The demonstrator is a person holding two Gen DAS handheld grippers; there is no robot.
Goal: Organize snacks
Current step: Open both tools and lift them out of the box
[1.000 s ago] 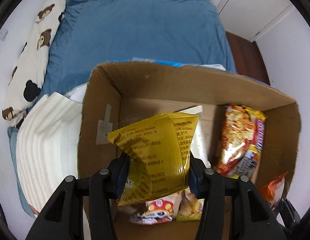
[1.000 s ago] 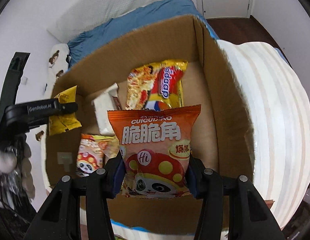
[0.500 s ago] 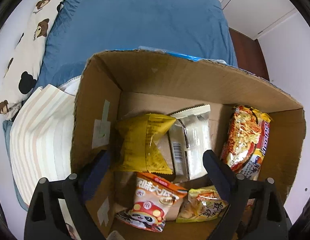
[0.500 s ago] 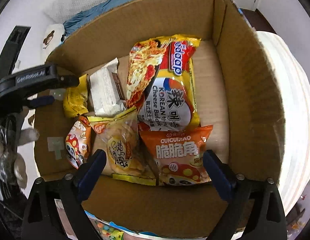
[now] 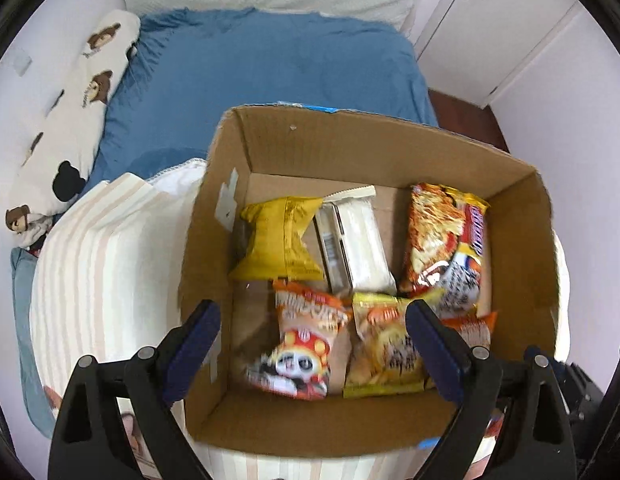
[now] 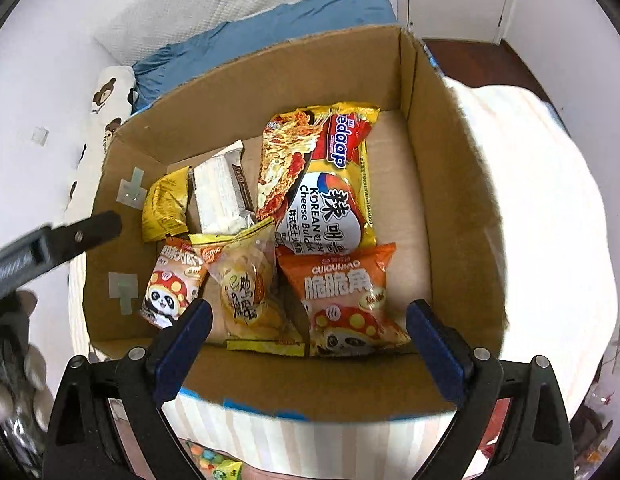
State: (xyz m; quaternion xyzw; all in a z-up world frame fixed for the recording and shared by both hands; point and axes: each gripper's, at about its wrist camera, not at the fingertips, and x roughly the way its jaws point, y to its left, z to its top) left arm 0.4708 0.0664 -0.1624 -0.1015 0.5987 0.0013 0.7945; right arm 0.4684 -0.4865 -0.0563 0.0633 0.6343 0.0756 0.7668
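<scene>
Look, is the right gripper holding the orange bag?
No, the right gripper is open and empty, and the orange bag lies in the box.

Box top: cardboard box open, entry clear.
Box floor: right strip bare; snack packets fill the left.
Sides: tall walls block.

Right gripper above near edge of cardboard box, jaws wide, nothing between. Orange panda bag flat by near wall. Noodle packet toward far wall. Clear chip bag left of orange bag. Yellow bag, white wrapper at far-left corner. Left gripper finger over left wall.
</scene>
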